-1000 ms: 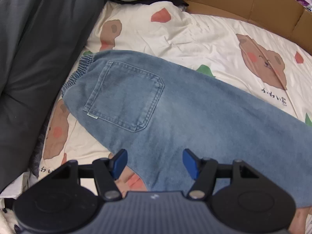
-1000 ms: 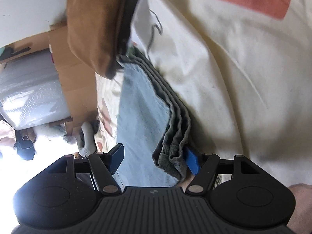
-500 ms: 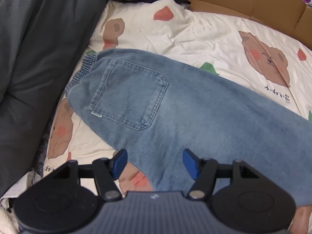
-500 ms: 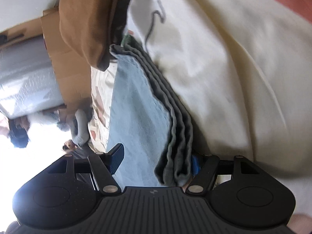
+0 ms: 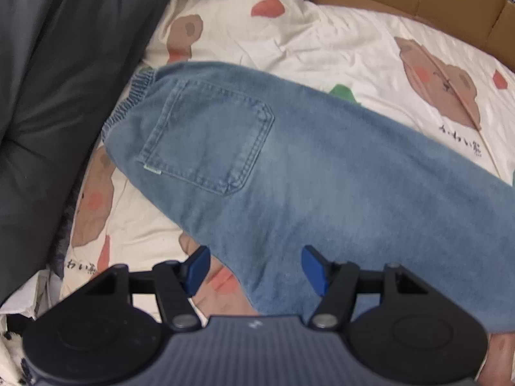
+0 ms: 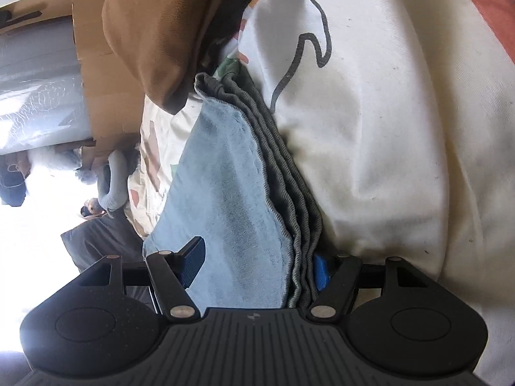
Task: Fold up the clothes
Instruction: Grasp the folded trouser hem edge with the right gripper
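Pointing steeply down, left hand-held gripper (image 5: 254,265) gapes wide above jeans (image 5: 289,173).

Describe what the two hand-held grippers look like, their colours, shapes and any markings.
Both look alike. The left hand-held gripper has a dark grey ribbed body with a small pale logo, two round black housings at its sides, black angled link arms with silver pivot pins, and blue ribbed finger pads. The right hand-held gripper shows the same build. No cables or sleeves are visible.
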